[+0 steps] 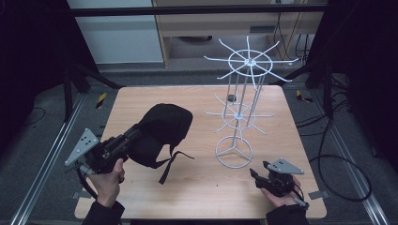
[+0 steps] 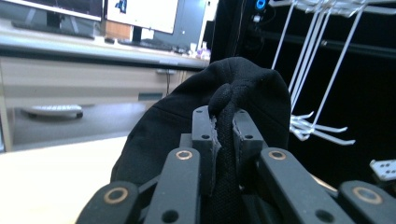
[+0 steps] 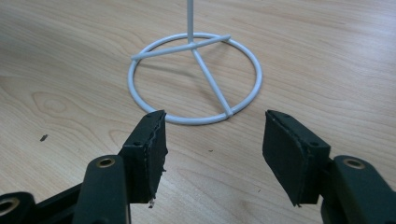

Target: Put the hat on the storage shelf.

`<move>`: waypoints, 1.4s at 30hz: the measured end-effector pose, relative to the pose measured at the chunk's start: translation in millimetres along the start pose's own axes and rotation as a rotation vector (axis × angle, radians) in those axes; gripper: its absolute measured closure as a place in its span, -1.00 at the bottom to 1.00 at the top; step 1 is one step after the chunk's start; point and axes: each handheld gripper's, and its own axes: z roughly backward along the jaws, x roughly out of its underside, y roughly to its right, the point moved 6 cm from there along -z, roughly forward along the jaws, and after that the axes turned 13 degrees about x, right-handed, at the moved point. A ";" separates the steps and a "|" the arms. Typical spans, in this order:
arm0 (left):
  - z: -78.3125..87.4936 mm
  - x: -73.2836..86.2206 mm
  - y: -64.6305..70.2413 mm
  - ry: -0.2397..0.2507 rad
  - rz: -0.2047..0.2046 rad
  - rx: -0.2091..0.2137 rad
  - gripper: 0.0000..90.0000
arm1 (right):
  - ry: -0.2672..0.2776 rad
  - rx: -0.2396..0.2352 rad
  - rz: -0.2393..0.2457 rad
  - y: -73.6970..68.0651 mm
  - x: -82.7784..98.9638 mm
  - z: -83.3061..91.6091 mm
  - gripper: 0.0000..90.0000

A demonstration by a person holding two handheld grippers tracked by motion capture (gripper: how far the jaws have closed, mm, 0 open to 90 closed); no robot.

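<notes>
A black cap (image 1: 164,129) hangs over the left half of the wooden table, its strap (image 1: 171,164) dangling down toward the tabletop. My left gripper (image 1: 136,133) is shut on the cap's fabric; in the left gripper view a fold of the black cap (image 2: 243,88) is pinched between the two jaws of the left gripper (image 2: 227,122). A white wire rack (image 1: 240,103) with spoked hook rings stands right of centre on a ring base (image 1: 233,151). My right gripper (image 1: 256,177) rests near the table's front right, open, with the ring base (image 3: 196,79) just ahead of the right gripper (image 3: 212,154).
The wooden table (image 1: 141,101) has a far edge behind the rack and a near edge by the person's hands. Black tripod legs and cables lie on the floor around it. A small dark object (image 1: 230,98) sits on the table behind the rack.
</notes>
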 end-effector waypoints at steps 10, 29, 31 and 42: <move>5.9 -32.7 20.1 0.123 -0.005 0.053 0.82 | 0.002 0.021 -0.005 2.7 0.8 -0.7 -0.12; -11.7 -79.0 39.3 0.269 0.005 0.120 0.82 | 0.007 0.029 0.003 4.7 0.8 -1.0 -0.12; -13.7 -84.5 41.7 0.283 0.006 0.129 0.82 | 0.009 0.027 0.001 4.8 0.7 -0.9 -0.12; -32.5 -101.7 58.1 0.294 -0.004 0.163 0.82 | 0.008 0.027 0.002 4.6 0.8 -1.0 -0.12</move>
